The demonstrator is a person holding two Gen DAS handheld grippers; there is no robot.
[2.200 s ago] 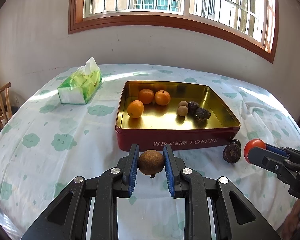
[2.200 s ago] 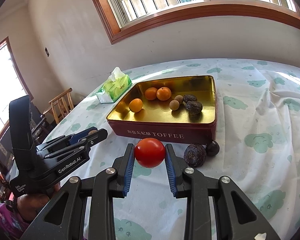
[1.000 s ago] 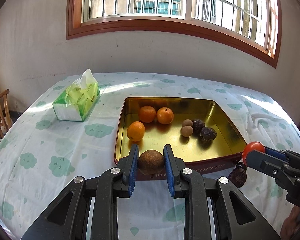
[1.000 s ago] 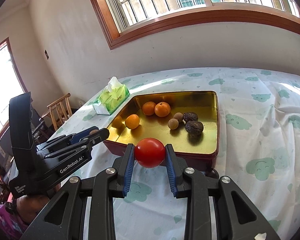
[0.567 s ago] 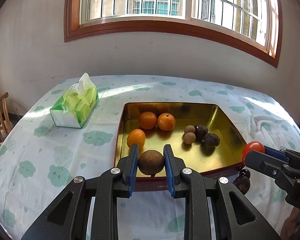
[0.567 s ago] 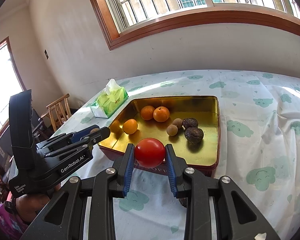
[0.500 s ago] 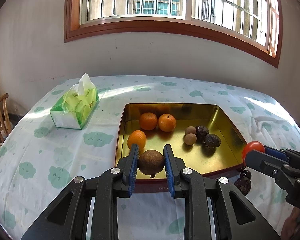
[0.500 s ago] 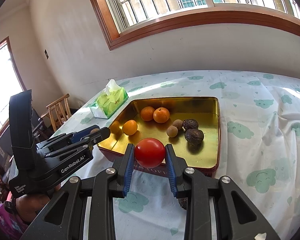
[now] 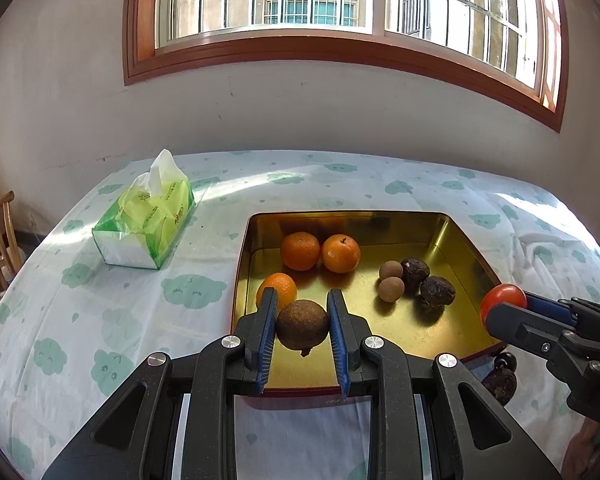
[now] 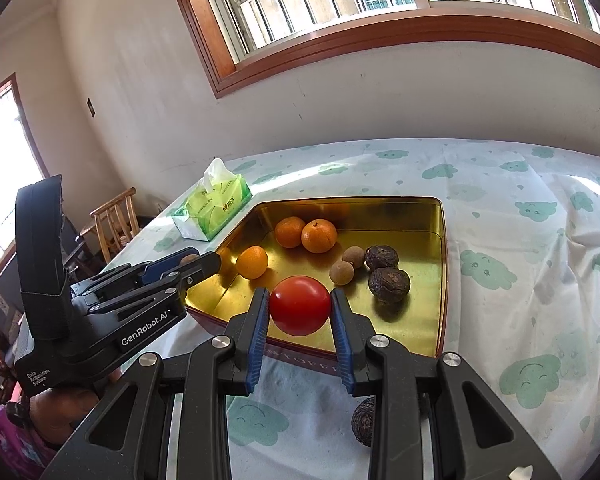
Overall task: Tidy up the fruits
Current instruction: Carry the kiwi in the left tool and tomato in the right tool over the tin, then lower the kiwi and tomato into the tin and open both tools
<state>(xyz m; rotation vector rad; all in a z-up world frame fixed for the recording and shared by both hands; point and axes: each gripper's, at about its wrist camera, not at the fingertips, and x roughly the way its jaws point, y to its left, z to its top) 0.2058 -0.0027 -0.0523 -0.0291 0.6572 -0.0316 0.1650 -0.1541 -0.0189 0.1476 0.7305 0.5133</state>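
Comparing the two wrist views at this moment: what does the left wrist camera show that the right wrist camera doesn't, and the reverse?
Left only: the brown fruit seen whole, clamped in the left gripper, and a small dark fruit beside the tin's corner. Right only: a sleeve at the lower left. Both: the gold tin, three oranges, the tissue pack, the tomato in the right gripper.

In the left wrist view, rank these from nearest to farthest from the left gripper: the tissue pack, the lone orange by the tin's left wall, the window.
1. Lone orange, just beyond the left gripper, inside the tin.
2. Tissue pack, far left on the tablecloth.
3. Window, on the back wall.
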